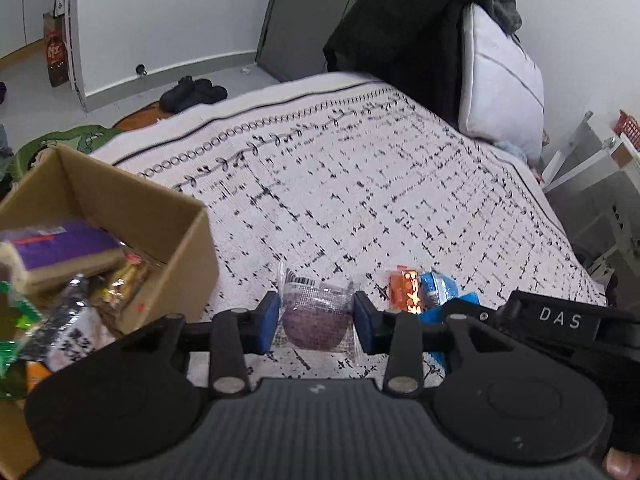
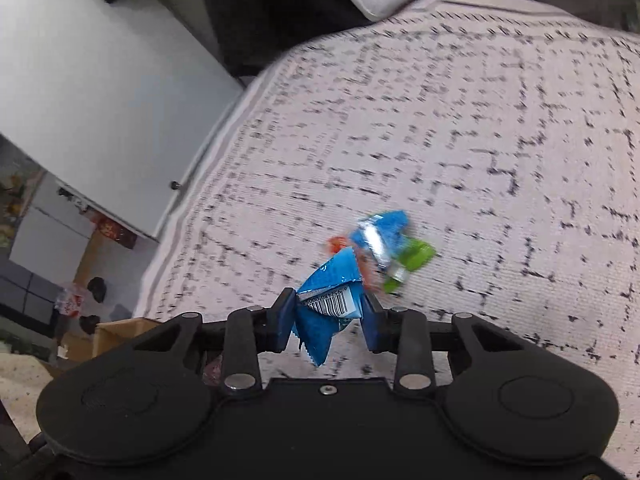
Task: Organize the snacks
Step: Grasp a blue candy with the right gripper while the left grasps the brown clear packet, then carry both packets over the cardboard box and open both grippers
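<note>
My left gripper (image 1: 315, 322) is shut on a clear packet with a dark purple round snack (image 1: 316, 318), held just above the patterned bedspread (image 1: 360, 184). A cardboard box (image 1: 132, 216) full of snack packets stands to its left. An orange packet (image 1: 406, 290) and a blue packet (image 1: 438, 286) lie to its right. My right gripper (image 2: 329, 320) is shut on a blue packet with a barcode (image 2: 326, 308). Beyond it on the bedspread lie another blue packet (image 2: 380, 234), a green packet (image 2: 412, 260) and an orange one (image 2: 340, 244).
A white pillow (image 1: 500, 80) and dark clothes (image 1: 400, 28) lie at the head of the bed. Black slippers (image 1: 194, 92) sit on the floor. The right gripper's body (image 1: 560, 320) is close on the left gripper's right. A box corner (image 2: 116, 330) shows at lower left.
</note>
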Motion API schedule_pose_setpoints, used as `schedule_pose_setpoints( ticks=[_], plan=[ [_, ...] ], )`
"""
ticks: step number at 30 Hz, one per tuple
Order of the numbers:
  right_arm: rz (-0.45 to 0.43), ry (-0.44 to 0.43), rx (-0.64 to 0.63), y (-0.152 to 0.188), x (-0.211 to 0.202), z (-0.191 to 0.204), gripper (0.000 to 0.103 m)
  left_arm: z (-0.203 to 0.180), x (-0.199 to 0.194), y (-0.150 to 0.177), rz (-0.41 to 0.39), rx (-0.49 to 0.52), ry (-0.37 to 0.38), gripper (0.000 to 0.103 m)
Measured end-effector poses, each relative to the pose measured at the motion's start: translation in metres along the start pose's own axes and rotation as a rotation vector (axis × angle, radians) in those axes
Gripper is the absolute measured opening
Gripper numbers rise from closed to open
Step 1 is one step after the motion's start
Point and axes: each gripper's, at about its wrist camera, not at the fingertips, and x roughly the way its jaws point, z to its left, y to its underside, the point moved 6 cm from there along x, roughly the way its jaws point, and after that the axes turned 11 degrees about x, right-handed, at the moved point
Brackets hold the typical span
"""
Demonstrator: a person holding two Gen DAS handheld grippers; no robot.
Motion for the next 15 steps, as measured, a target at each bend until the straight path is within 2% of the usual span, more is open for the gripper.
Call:
schedule_pose_setpoints(
  ticks=[15],
  plan=[
    [-0.058,-0.128,-0.112,0.016,-0.029,0.051,0.034,0.032,-0.06,-0.01,-0.085,-0.042,-0.047,0.039]
  ],
)
